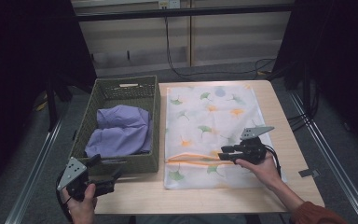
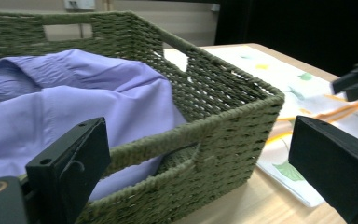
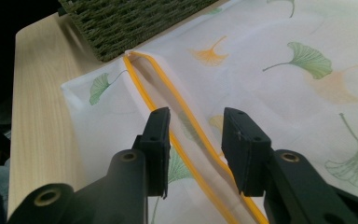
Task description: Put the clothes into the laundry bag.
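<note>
From the high view there is one table (image 1: 135, 196), one green woven basket (image 1: 150, 126), one purple shirt (image 1: 119, 130) inside the basket, and one white bag (image 1: 205, 116) with leaf prints lying flat just beside the basket. Two claws are here. The left claw (image 1: 114, 179) sits at the near edge of the table, in front of the basket. The right claw (image 1: 223, 154) rests low on the bag, right at its orange-edged opening (image 1: 191, 157).

In the left gripper view, the left claw (image 2: 198, 163) is spread wide with nothing held (the basket (image 2: 223, 140) corner sits between its jaws but apart from them). The shirt (image 2: 74, 102) is piled up behind the basket wall.

In the right gripper view, the right claw (image 3: 196, 144) is about half open. The orange-edged opening (image 3: 168, 88) runs between its jaws, and I cannot tell if the pads squeeze it.
</note>
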`<state>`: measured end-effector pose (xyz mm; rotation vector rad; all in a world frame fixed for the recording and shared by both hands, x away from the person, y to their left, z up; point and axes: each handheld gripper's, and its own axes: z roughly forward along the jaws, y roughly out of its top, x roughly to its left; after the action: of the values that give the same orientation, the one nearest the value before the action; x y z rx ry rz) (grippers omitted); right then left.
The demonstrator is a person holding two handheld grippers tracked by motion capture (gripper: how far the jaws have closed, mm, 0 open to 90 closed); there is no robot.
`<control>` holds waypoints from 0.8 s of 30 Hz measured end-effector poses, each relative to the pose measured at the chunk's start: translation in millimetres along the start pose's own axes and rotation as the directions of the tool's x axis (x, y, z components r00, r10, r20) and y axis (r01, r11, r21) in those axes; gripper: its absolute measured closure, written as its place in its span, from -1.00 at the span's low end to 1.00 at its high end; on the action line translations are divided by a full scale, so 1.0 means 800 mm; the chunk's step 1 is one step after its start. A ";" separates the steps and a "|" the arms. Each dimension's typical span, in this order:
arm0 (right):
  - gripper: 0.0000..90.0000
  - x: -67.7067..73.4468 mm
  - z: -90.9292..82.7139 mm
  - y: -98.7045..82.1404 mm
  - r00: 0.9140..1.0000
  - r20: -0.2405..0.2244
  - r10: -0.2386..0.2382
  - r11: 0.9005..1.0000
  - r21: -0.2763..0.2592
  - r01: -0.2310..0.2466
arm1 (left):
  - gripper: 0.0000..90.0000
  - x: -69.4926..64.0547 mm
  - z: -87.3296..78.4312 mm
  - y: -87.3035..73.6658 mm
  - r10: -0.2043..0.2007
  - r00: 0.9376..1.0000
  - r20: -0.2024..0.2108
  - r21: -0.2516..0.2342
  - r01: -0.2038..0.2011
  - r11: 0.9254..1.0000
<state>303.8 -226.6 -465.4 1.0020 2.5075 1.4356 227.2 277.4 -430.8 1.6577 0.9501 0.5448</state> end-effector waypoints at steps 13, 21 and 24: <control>0.28 -0.003 0.042 0.007 0.998 0.019 -0.068 0.990 0.125 0.065 | -0.88 -0.004 -0.001 0.001 0.014 1.000 -0.008 -0.009 -0.014 1.000; 0.21 -0.013 0.044 0.001 0.995 0.061 -0.081 0.987 0.145 0.072 | -0.88 -0.001 0.001 0.000 0.020 1.000 -0.010 0.002 -0.020 1.000; 0.19 -0.016 0.053 -0.008 0.995 0.058 -0.085 0.981 0.181 0.073 | -0.88 0.000 0.001 0.000 0.018 1.000 -0.022 0.002 -0.018 1.000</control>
<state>326.6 -204.4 -496.8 0.9467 2.6323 1.1541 227.4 276.7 -431.1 1.6660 0.9525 0.5751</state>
